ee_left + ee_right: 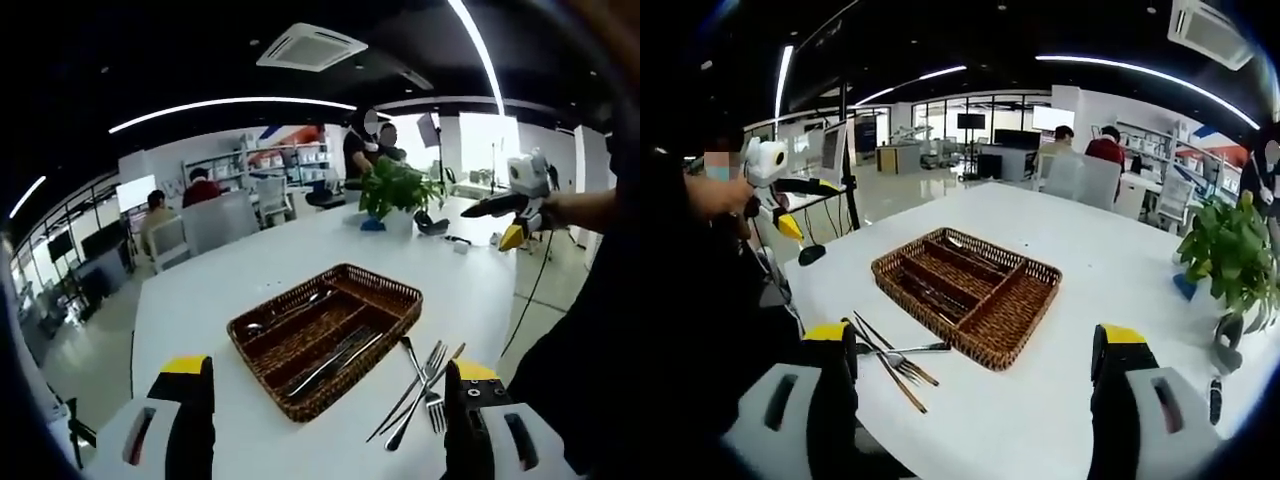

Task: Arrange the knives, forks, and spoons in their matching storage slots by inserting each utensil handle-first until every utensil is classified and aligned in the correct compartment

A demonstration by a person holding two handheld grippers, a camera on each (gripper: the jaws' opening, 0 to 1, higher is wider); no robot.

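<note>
Here my left gripper (325,405) hangs over the near edge of the white table (250,270), its two fingers (190,420) spread wide with nothing between them. Ahead of it sits the brown wicker tray (385,290), divided into long slots; in the left gripper view I can make out a spoon (290,308) lying in the far slot and a few knives (335,362) in the slot nearest me. Just beside the tray, on the bare table towards my right finger, lies a loose bunch of cutlery (420,390): forks and some thin dark sticks crossed over one another, touching each other but apart from the tray. My right gripper (975,400) looks at the same tray (1035,290) from the other side, its fingers (1120,400) also wide apart and empty. In the right gripper view the loose cutlery (895,362) lies just beside the tray's near corner, close to my left-hand finger, and I cannot tell what rests in the slots from this side. Well beyond the tray, a potted green plant (398,190) stands on the table. Each view also catches my other hand's gripper (515,205) held up off to the side, near the table's edge; I cannot tell its opening from there. People sit at desks in the background.
</note>
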